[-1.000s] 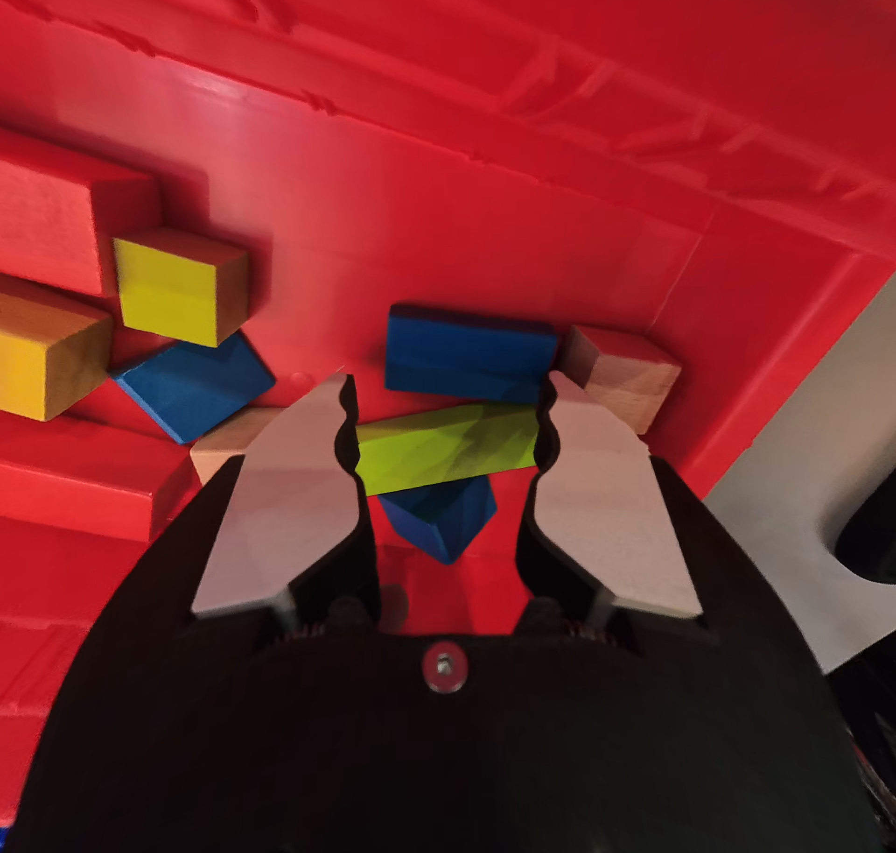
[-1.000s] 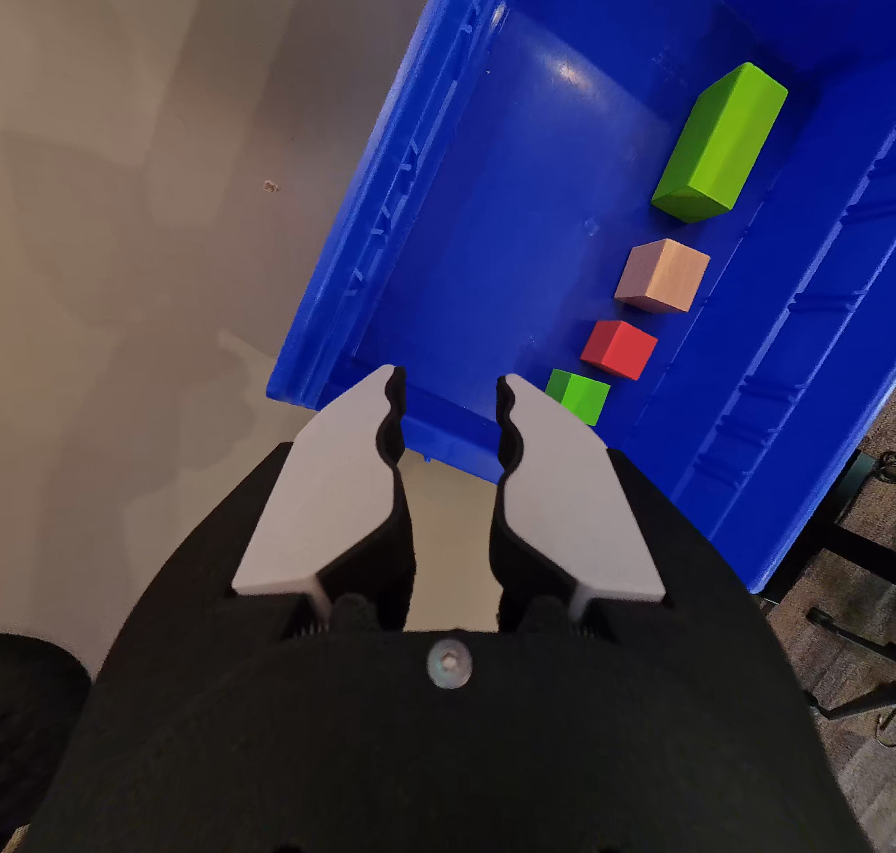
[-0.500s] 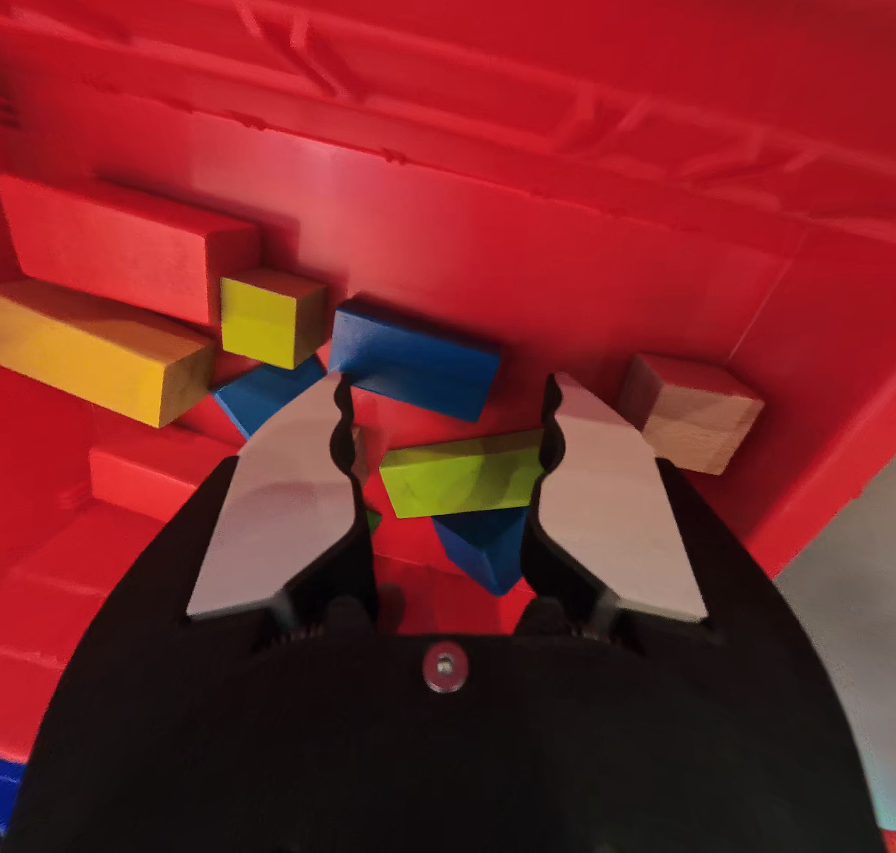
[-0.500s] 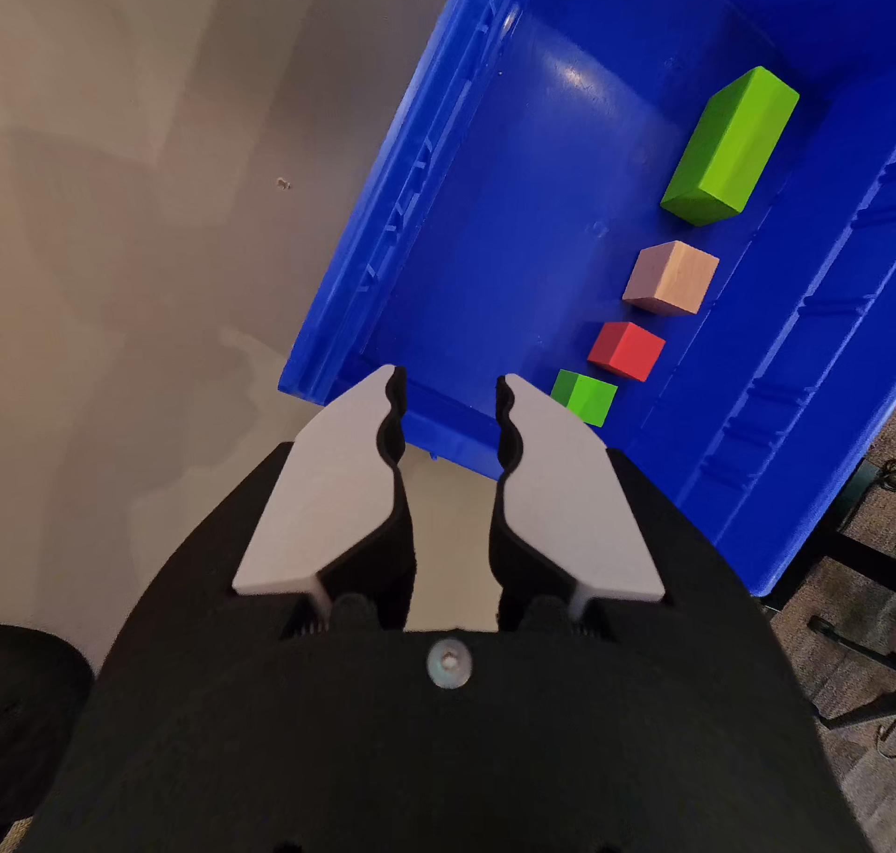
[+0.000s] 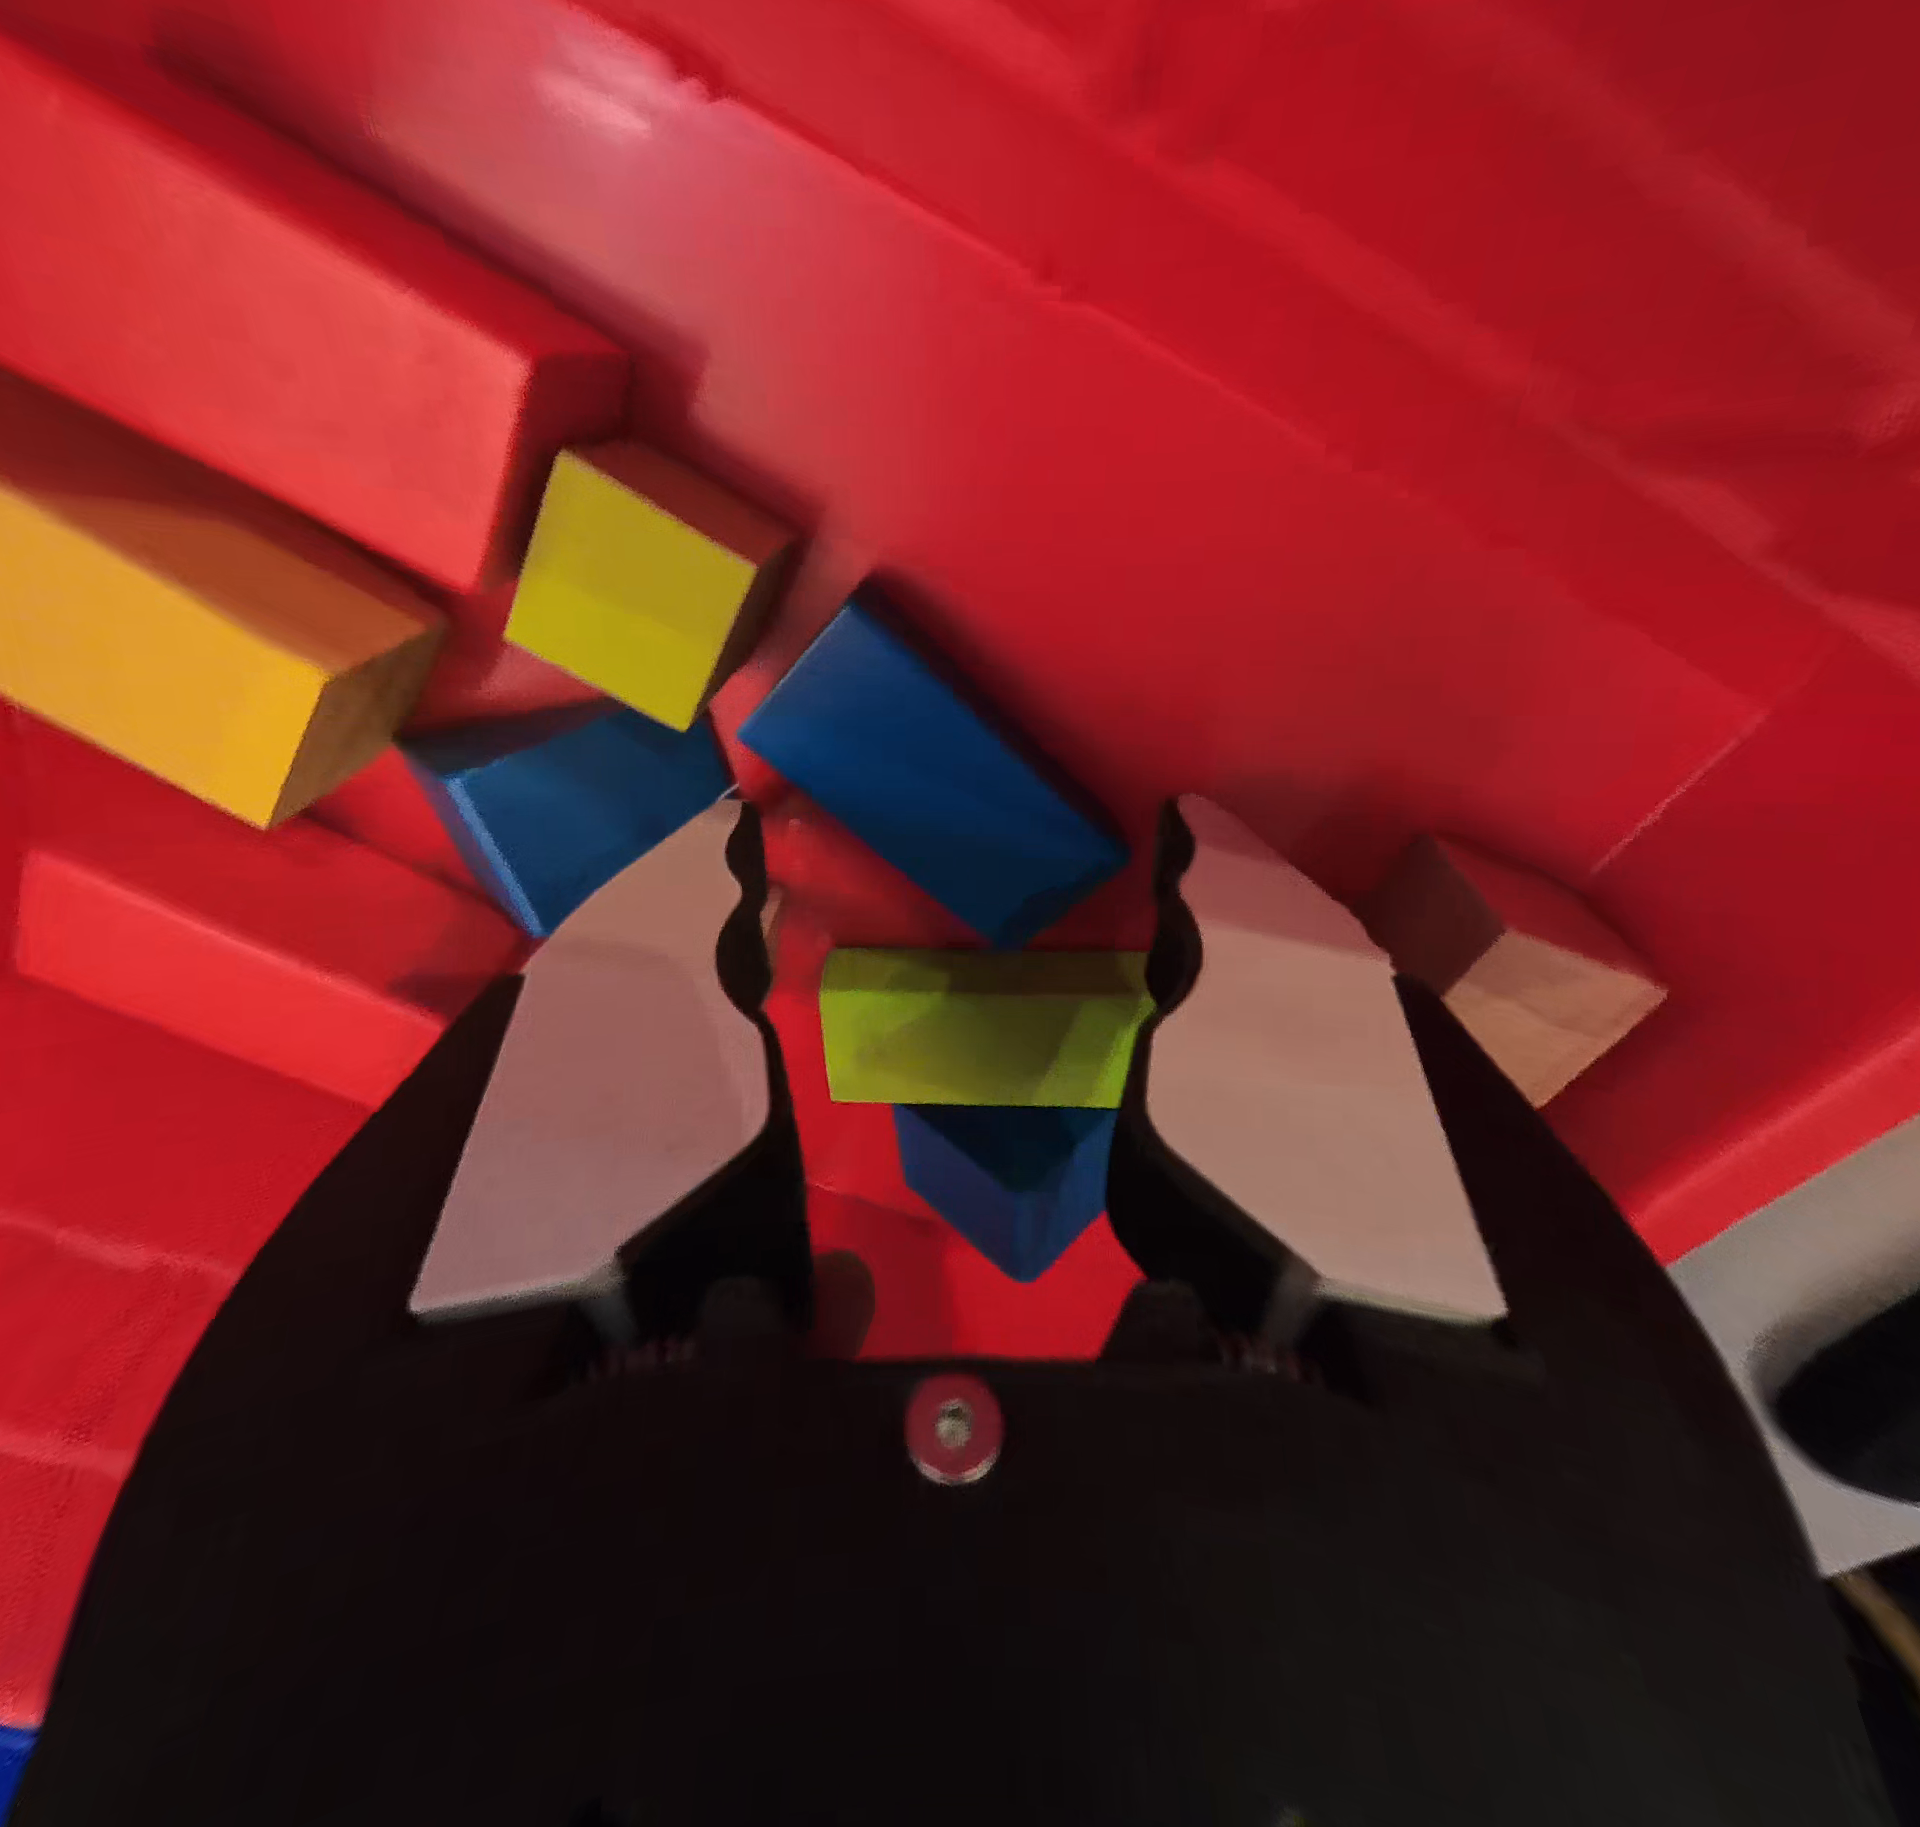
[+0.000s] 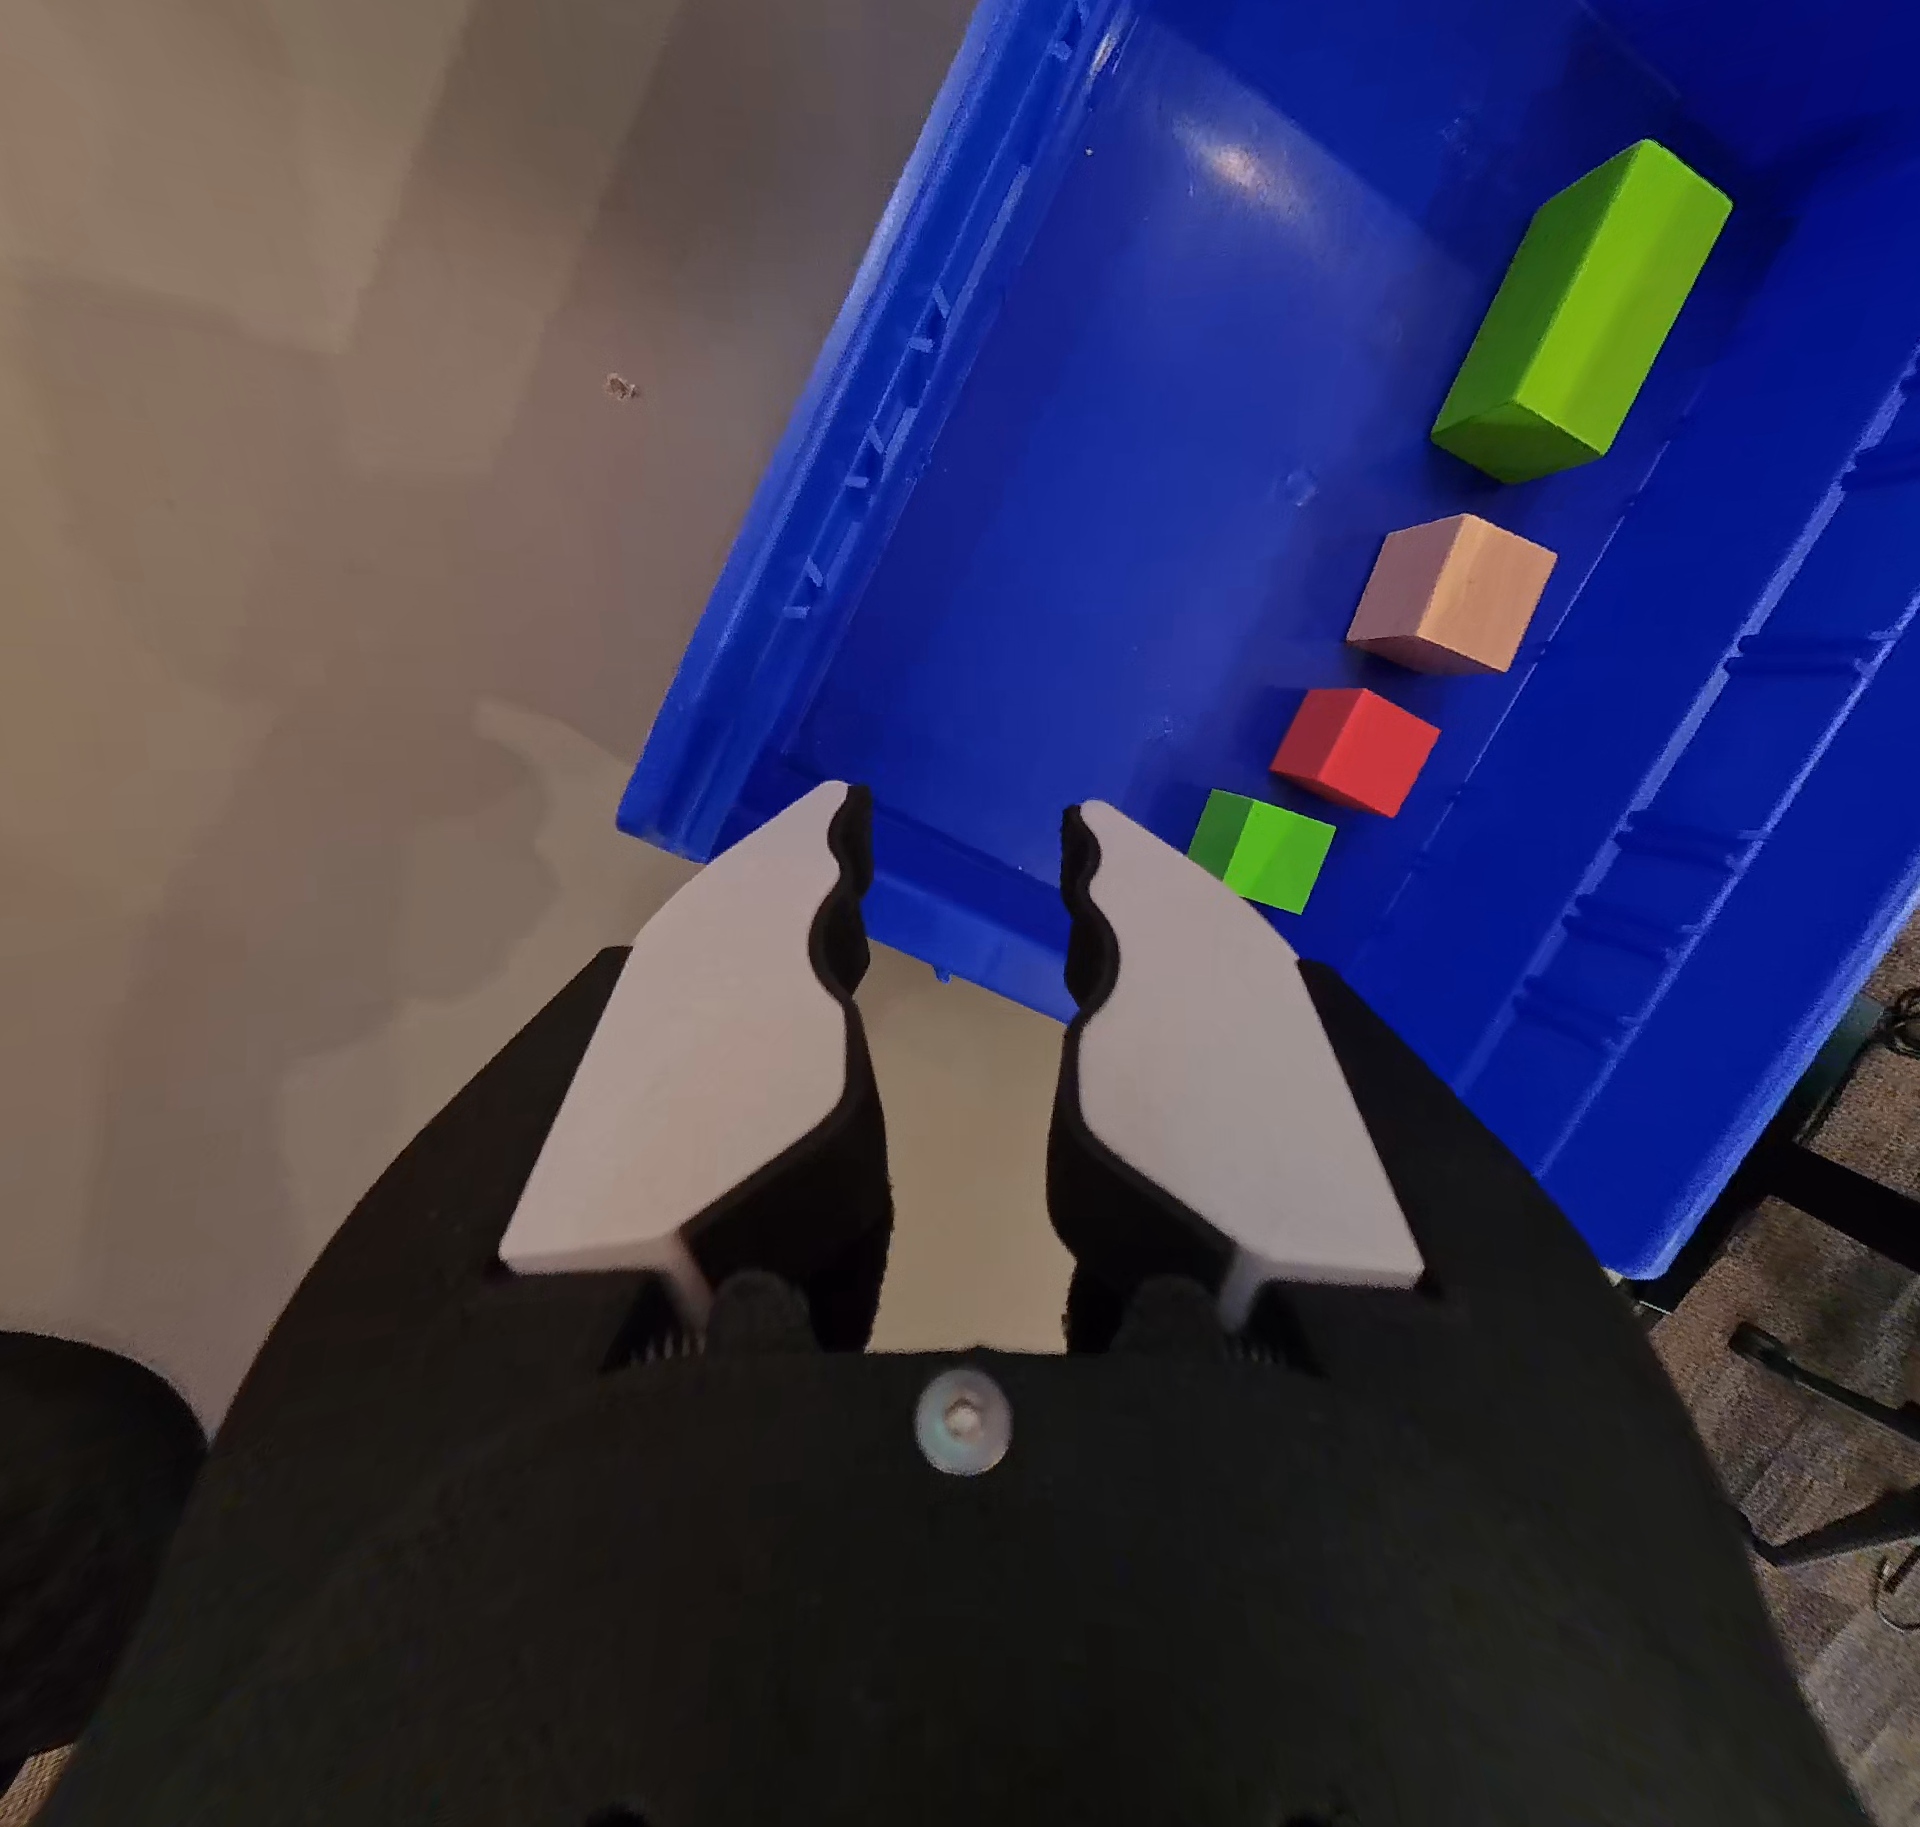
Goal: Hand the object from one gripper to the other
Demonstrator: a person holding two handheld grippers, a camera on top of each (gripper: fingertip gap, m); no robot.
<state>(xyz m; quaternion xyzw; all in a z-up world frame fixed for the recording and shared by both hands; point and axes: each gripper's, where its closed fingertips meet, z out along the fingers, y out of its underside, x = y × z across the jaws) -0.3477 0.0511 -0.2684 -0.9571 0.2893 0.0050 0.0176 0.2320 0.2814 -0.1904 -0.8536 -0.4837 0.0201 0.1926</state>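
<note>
My left gripper (image 5: 956, 904) hangs inside the red bin (image 5: 1351, 343) with its jaws spread wide over a heap of wooden blocks. A lime-green block (image 5: 982, 1024) lies crosswise between my fingers: its right end sits against the right pad, but red bin floor shows between its left end and the left pad, so I am not gripping it. It rests on top of a dark blue block (image 5: 1003, 1195) that points back toward my wrist. Just beyond my fingertips lies a longer blue block (image 5: 925, 769), tilted; to its left are another blue block (image 5: 571, 801), a yellow block (image 5: 634, 588), an orange-yellow bar (image 5: 177, 655) and a long red bar (image 5: 260, 343). A bare wooden block (image 5: 1527, 977) sits right of my right finger. This view is somewhat blurred. My right gripper (image 6: 961, 904) hovers over the near corner of the blue bin (image 6: 935, 375), jaws partly apart with nothing between the pads. Inside that bin, in a row along the right wall, lie a small green cube (image 6: 1262, 852), a red cube (image 6: 1356, 754), a plain wooden cube (image 6: 1455, 598) and a long green block (image 6: 1579, 317). The bin stands on a pale grey table (image 6: 312, 427).
</note>
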